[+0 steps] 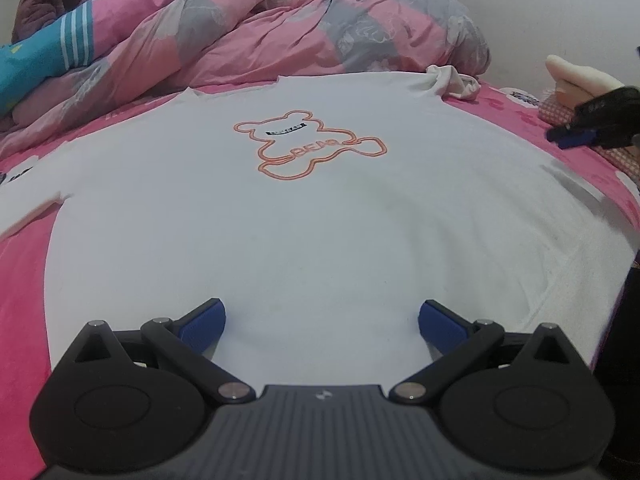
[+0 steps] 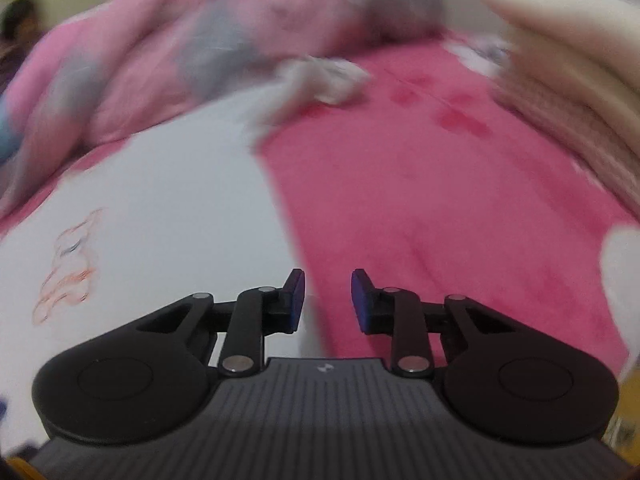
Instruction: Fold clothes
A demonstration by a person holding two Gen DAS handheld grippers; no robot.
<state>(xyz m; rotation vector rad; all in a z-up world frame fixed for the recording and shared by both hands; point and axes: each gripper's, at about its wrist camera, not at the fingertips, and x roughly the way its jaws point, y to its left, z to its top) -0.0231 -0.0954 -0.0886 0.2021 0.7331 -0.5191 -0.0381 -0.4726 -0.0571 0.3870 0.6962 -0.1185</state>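
Tongs of the left gripper (image 1: 322,326) gape wide over the white T-shirt (image 1: 304,232) spread on the bed (image 1: 24,280), right gripper (image 2: 327,300) narrower, both empty.

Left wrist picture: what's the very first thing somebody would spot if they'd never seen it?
The big white T-shirt spread flat on the pink bed sheet, with an orange bear outline printed in its middle. Behind it lies a heaped pink and grey quilt. At the bottom edge, the left gripper hangs over the shirt's hem, its blue fingers wide open, holding nothing.
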